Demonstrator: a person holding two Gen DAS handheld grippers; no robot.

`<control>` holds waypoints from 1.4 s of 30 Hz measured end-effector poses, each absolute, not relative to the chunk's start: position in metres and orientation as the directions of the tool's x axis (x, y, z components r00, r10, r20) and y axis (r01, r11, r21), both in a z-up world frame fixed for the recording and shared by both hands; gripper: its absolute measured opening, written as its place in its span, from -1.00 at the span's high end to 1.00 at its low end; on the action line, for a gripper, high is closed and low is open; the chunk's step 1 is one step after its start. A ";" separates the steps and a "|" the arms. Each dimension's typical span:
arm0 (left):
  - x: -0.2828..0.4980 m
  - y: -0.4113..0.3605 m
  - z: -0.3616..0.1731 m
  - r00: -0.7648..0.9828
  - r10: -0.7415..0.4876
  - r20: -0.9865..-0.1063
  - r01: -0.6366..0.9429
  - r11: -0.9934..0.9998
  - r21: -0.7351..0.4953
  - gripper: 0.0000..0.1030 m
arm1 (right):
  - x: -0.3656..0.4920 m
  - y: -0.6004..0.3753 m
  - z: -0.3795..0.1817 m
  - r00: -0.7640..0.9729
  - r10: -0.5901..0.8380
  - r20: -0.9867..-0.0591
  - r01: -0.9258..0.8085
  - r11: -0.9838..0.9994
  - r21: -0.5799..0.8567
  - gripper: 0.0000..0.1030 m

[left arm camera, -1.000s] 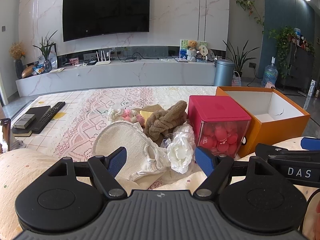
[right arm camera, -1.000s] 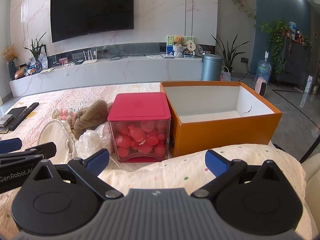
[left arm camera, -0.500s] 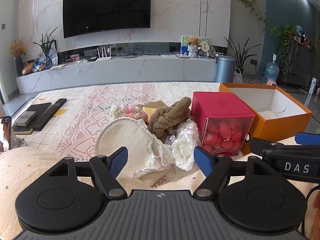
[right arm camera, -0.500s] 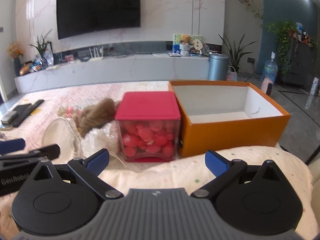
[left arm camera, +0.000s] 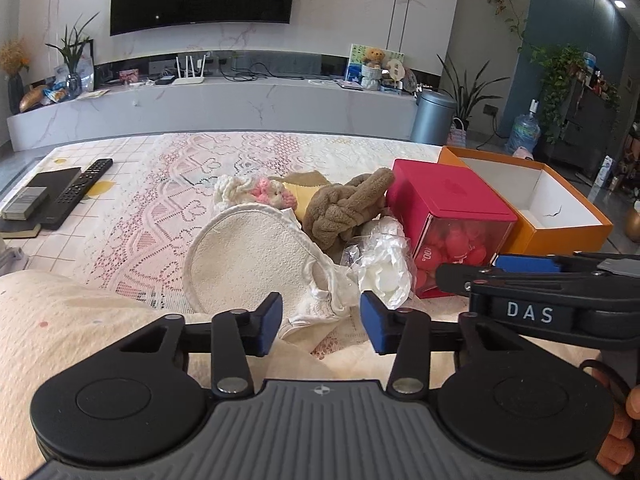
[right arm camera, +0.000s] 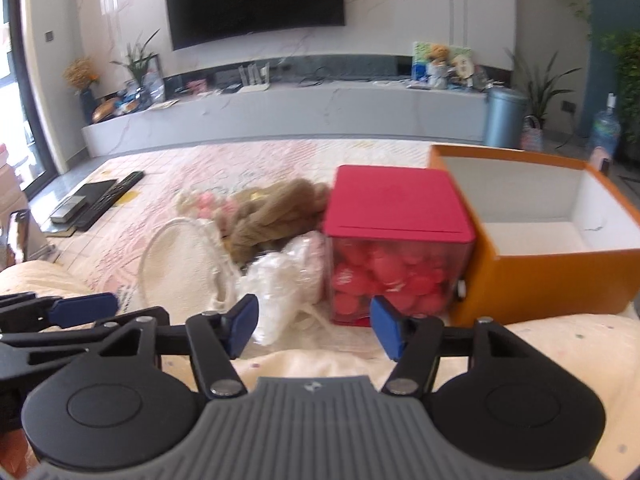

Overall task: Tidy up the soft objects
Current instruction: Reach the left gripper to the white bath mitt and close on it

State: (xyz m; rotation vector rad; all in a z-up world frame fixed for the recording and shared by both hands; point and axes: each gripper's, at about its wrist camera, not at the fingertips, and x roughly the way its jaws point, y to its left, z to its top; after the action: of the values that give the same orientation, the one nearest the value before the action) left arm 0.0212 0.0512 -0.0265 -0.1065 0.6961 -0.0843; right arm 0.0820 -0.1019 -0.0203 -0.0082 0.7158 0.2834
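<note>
A heap of soft things lies mid-table: a cream round cloth pad (left arm camera: 244, 260), a brown plush piece (left arm camera: 344, 208), a pink and white knitted item (left arm camera: 256, 192) and white stuff in clear plastic (left arm camera: 384, 264). My left gripper (left arm camera: 320, 320) hovers at the near edge of the cream pad, jaws closing with nothing pressed between them. My right gripper (right arm camera: 314, 326) hangs just short of the plastic-wrapped white stuff (right arm camera: 284, 280) and the red-lidded box (right arm camera: 396, 236), jaws closing on air. Beside that box stands an open orange box (right arm camera: 552, 264), empty.
A cream blanket (left arm camera: 60, 320) covers the near edge below both grippers. A remote control (left arm camera: 80, 188) and a dark book lie at the table's far left. The red-lidded clear box (left arm camera: 448, 224) holds red balls. A TV bench runs along the back wall.
Both grippers' jaws have narrowed from wide open. Both have moved forward toward the heap, and the right wrist view has swung left, now blurred.
</note>
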 end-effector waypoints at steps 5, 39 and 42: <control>0.033 0.064 -0.030 0.749 -0.131 -0.649 0.040 0.987 -0.154 -0.18 | 0.096 -0.088 -0.028 0.697 0.273 -0.663 -0.299 0.951 0.078 -0.12; 0.099 0.028 -0.090 0.551 -0.011 -0.835 0.113 0.992 0.061 -0.52 | 0.139 -0.096 -0.069 0.624 0.349 -0.699 -0.294 0.934 0.203 -0.05; 0.102 0.021 -0.095 0.529 0.019 -0.848 0.119 0.988 0.096 -0.52 | 0.144 -0.091 -0.070 0.626 0.360 -0.691 -0.287 0.931 0.226 -0.24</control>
State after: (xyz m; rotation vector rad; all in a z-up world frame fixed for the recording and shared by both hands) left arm 0.1016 0.0205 -0.0950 0.1479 1.0122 -0.0600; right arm 0.1438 -0.0914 -0.0702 0.0970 0.8136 0.3716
